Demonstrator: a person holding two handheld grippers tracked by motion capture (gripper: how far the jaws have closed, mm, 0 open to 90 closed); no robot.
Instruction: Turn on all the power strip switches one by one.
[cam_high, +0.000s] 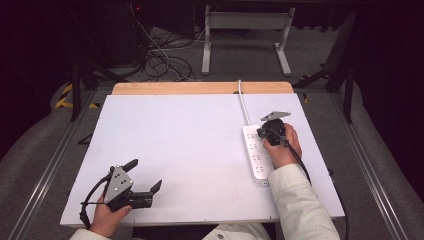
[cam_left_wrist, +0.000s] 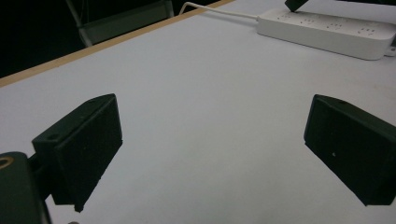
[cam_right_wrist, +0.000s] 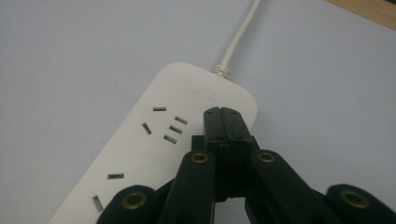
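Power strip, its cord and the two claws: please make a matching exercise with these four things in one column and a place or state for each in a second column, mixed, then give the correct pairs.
Things:
1. left claw
2. right claw
3. power strip
4. cord

Places or states:
A. lies flat on the right part of the white table
B. jaws wide apart, over bare table near the front edge
C. runs from the strip toward the far edge of the table
D. jaws closed together, tip above the strip's end

Pairs: 1-B, 2-D, 3-A, 4-C
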